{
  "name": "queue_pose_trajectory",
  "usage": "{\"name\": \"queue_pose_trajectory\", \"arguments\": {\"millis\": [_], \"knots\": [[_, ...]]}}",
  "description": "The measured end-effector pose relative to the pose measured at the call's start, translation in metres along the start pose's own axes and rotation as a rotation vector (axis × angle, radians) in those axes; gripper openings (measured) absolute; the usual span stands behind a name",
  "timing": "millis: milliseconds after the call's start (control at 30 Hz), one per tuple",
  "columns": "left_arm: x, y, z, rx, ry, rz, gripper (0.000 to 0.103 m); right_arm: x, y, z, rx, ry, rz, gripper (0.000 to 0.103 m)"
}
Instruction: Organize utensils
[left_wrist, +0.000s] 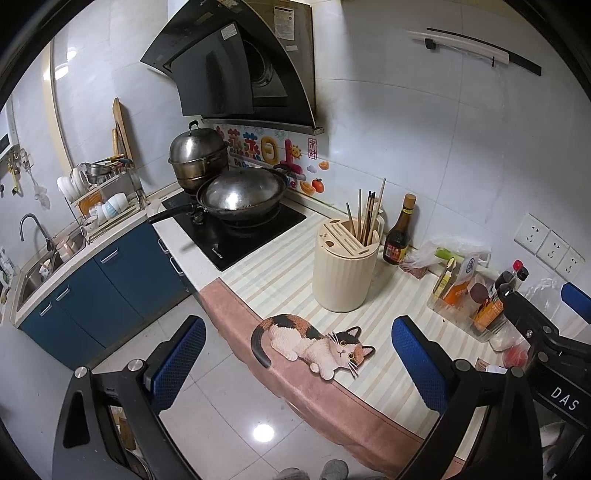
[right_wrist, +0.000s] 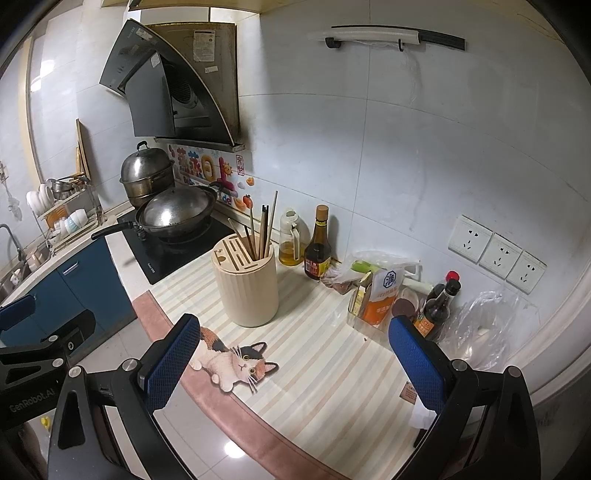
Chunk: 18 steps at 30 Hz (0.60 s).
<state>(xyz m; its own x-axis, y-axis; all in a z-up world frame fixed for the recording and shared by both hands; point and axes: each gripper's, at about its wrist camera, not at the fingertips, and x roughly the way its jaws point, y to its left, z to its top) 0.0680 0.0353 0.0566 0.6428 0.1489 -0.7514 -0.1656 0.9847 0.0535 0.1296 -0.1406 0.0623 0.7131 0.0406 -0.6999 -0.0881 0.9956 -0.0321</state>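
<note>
Both tools, left tool (left_wrist: 299, 365) and right tool (right_wrist: 295, 363), hang apart, empty, over the surface (right_wrist: 332, 369); chopsticks (right_wrist: 263, 230) lean unevenly in the holder (right_wrist: 247, 291). Best approach from above, pinching one stick near its top.

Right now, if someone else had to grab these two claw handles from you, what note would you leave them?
Left claw: open, empty, hovering over the counter's front edge.
Right claw: open, empty, beside it.
Chopsticks stand upright in the round cream holder on the striped mat; its knife slots look empty.
A drying rack with bowls sits by the sink.
Done: nothing that I can confirm.
Left: find any loose utensils and slot them into the holder; none lie on the mat.
</note>
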Motion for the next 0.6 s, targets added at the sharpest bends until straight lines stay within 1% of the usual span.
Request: {"name": "queue_pose_trajectory", "arguments": {"millis": [433,600], "knots": [[0.006,0.002,0.011,0.004,-0.007,-0.010,0.103,0.002,-0.001,0.010,0.003,-0.006,-0.007,0.103],[0.004,0.002,0.010,0.005,-0.009,-0.009,0.103,0.002,-0.001,0.011,0.004,-0.005,-0.005,0.103]]}}
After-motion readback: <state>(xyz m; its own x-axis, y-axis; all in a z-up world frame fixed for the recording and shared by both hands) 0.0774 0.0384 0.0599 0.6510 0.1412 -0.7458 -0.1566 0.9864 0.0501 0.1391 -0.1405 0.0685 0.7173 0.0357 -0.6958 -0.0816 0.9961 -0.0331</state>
